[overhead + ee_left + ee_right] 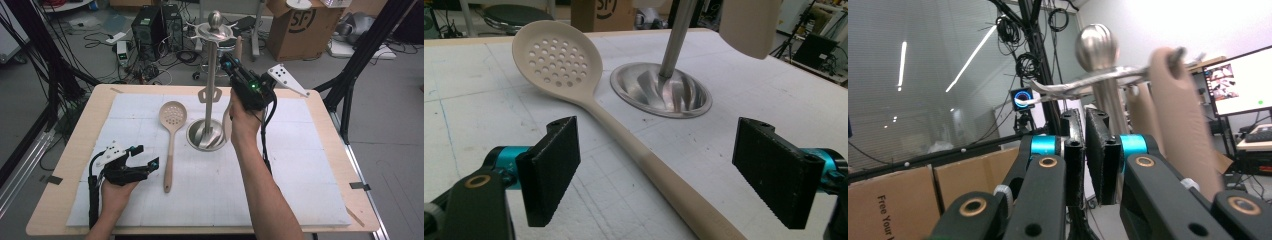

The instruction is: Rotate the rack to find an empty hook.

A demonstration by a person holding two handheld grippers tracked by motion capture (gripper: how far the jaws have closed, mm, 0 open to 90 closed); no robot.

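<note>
Right gripper point(226, 59) raised at utensil stand point(214, 80) top, fingers nearly together, nothing between; beige utensil point(1182, 120) hangs on hook beside them. Left gripper point(148, 156) rests on tabletop point(300, 165), fingers wide, straddling slotted spoon point(171, 135) handle, ready to grasp.

Left gripper point(144, 161) lying low in an upturned left hand point(116, 192), jaws gaping wide, right gripper point(231, 63) being held raised on an outstretched forearm, jaws nearly together.
</note>
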